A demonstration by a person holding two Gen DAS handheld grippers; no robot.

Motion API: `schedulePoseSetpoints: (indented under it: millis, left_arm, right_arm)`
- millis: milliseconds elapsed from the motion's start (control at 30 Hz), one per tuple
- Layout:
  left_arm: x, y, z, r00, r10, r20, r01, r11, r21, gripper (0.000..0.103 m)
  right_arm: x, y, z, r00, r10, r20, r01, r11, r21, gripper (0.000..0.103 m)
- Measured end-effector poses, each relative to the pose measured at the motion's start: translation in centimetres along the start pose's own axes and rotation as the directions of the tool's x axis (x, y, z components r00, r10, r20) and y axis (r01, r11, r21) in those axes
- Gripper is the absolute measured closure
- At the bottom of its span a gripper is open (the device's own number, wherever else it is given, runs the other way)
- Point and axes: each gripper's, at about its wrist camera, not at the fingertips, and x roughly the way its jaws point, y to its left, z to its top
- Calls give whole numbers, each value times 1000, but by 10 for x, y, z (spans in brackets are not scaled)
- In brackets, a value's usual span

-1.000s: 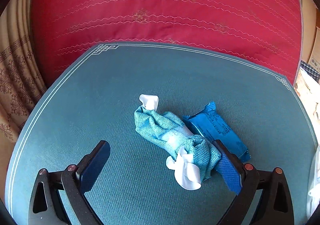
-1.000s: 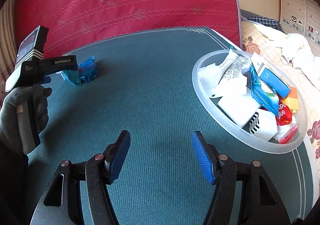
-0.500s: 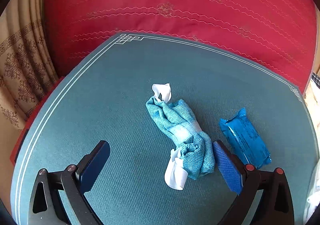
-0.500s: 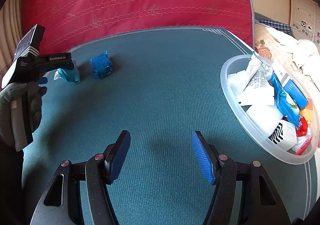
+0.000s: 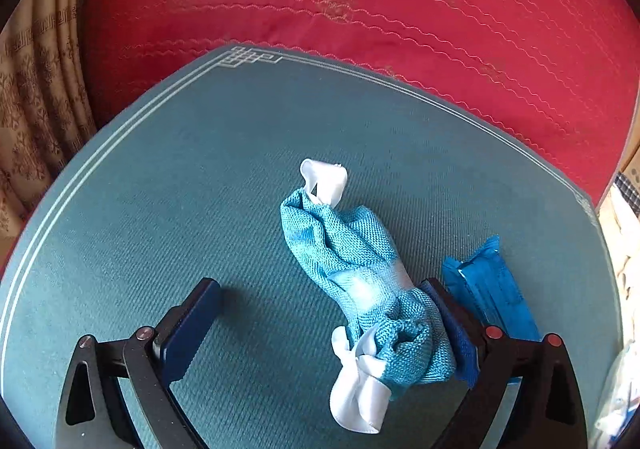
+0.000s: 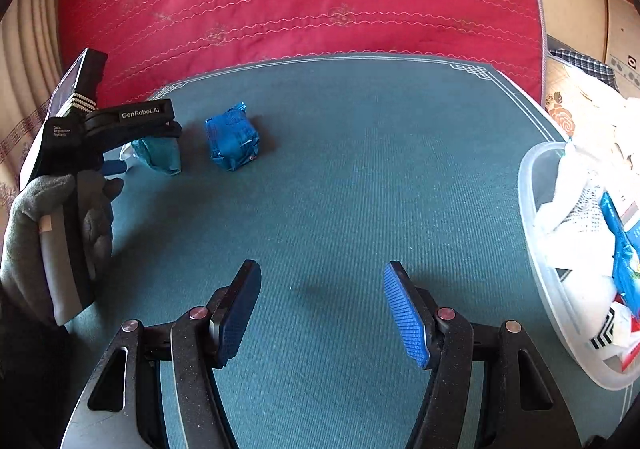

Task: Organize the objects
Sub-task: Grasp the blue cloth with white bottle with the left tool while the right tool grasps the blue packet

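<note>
The left gripper (image 5: 320,333) was closing, its far pad against the teal cloth bundle (image 5: 360,281) on the mat (image 5: 160,209), near pad clear. The right gripper (image 6: 322,309) hung half-open, empty. The blue packet (image 6: 232,139) lay beside the bundle; the tub (image 6: 536,249) sat far right.

A crumpled teal knitted cloth with white ribbon ends (image 5: 362,281) lies on the worktop, just beside a crinkled blue plastic packet (image 5: 494,289).

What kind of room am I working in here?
Likely a bedroom: a red quilted bedspread lies behind the green mat, patterned curtains hang beside it, and a clear tub holds household packets.
</note>
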Motion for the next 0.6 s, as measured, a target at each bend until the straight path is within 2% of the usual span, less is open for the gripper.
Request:
schedulePoseSetpoints:
  millis: [167, 233, 333, 600]
  left_arm:
    - [-2, -6, 0, 998, -63, 4, 63, 997, 35, 29]
    - [-3, -7, 0, 994, -108, -1, 108, 993, 38, 48]
    - [-3, -5, 1, 989, -151, -11, 151, 988, 23, 58]
    - [-16, 1, 3, 986, -163, 11, 163, 986, 12, 59]
  right_arm:
    - [19, 3, 20, 1000, 10, -9, -9, 1000, 3, 38]
    - [28, 3, 31, 1000, 16, -14, -16, 1000, 6, 38]
    - [39, 1, 51, 999, 34, -19, -34, 999, 22, 38]
    - [59, 24, 84, 995, 102, -8, -103, 993, -50, 38]
